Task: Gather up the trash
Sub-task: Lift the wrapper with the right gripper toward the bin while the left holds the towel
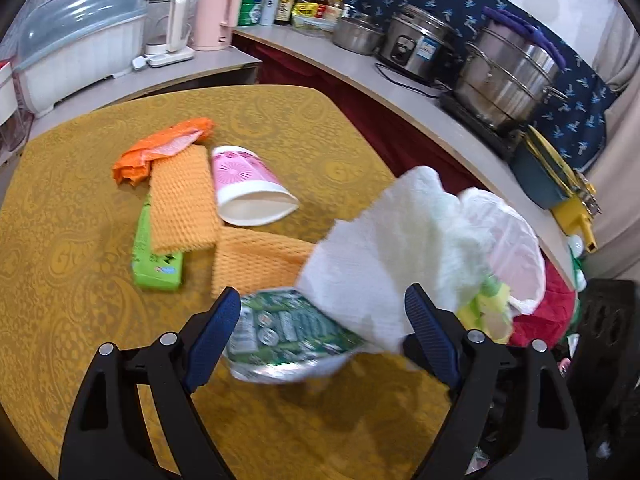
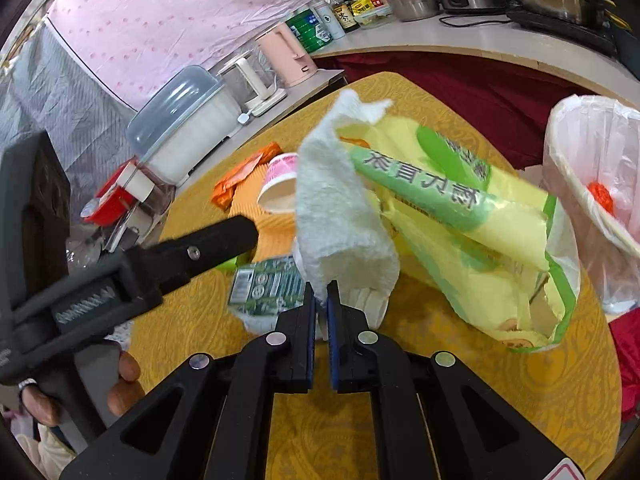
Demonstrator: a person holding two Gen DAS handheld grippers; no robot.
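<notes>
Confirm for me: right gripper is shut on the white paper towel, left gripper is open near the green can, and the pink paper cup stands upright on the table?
Not quite. The pink paper cup lies on its side, as the left wrist view shows. The rest holds: the right gripper is shut on the white paper towel, and the left gripper is open near the green can.

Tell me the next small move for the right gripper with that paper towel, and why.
Probably swing the right gripper rightward and carry the paper towel over the lined trash bin, then let go. Its jaws are pinched shut on the towel's lower end, the towel is lifted off the table, and the bin stands open just to the right. The left gripper is open, holding nothing.
</notes>
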